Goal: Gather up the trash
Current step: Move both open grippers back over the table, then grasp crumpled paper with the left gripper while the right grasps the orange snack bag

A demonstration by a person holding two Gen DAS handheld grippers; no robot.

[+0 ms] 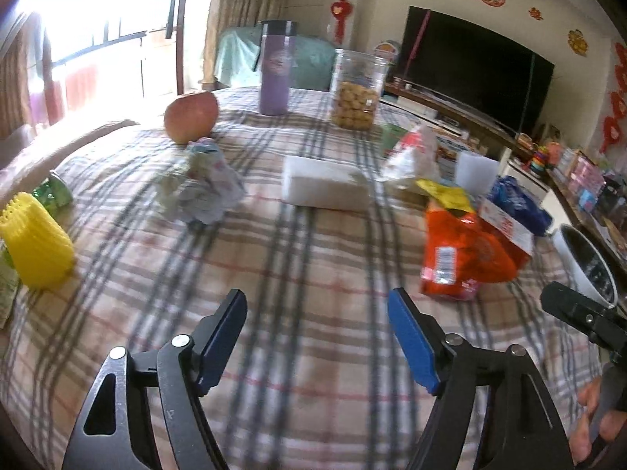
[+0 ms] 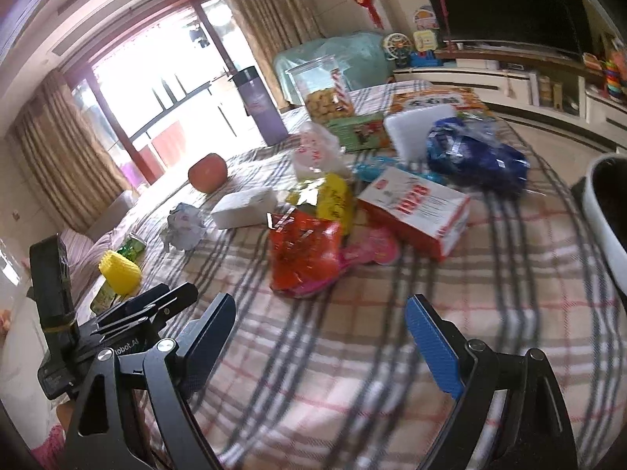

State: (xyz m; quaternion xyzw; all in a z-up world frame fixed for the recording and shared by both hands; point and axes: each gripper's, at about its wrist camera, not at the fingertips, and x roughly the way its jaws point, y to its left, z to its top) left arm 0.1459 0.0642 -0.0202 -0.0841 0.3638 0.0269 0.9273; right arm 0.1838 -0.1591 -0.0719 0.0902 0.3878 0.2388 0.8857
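Observation:
Trash lies on a plaid tablecloth. An orange snack bag lies ahead, with a yellow wrapper behind it. A crumpled paper ball lies to the left. A blue plastic bag and a red-and-white box lie to the right. A white bin stands at the right edge. My left gripper is open and empty over bare cloth. My right gripper is open and empty, short of the orange bag.
An apple, a purple tumbler, a jar of snacks, a white foam block, a white plastic bag and a yellow ribbed cup stack stand on the table. A TV is behind.

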